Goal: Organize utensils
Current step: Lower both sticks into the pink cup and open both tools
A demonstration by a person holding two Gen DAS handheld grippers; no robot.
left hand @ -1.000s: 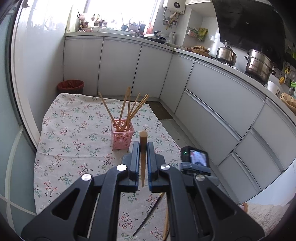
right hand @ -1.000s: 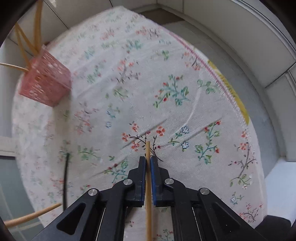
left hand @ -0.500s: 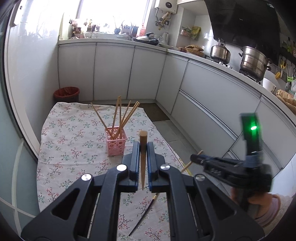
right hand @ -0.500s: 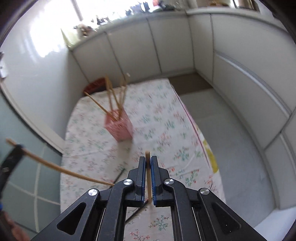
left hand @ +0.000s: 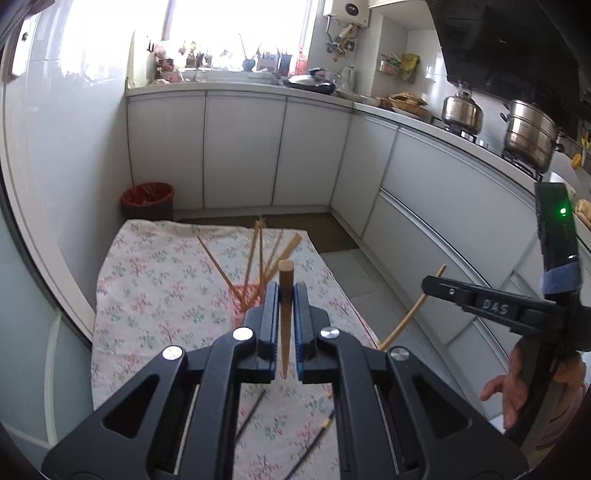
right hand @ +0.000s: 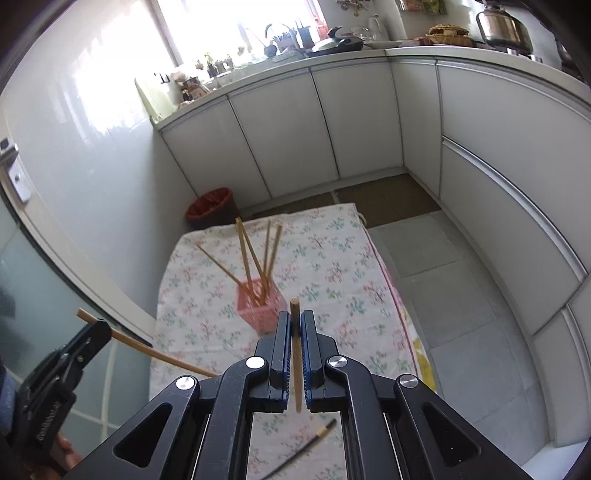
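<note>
Each gripper's own body hides the lower end of the round wooden chopstick it pinches: the left gripper [left hand: 284,325] clamps a darker chopstick [left hand: 285,291], the right gripper [right hand: 295,354] a paler chopstick [right hand: 294,314]. Two black chopsticks [left hand: 314,439] lie partly covered on the floral cloth [left hand: 155,280]. Beyond, a pink perforated basket [right hand: 260,310] holds about five upright sticks.

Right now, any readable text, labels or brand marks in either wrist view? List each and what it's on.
"DAS": raised letters on the black arm of the right gripper, seen in the left wrist view.
Raised lettering on the black body of the left gripper, in the right wrist view: too blurred to read.
Yellow-green packets on the wall shelf: print too small to read.
White wall-mounted water heater: no legible mark.
</note>
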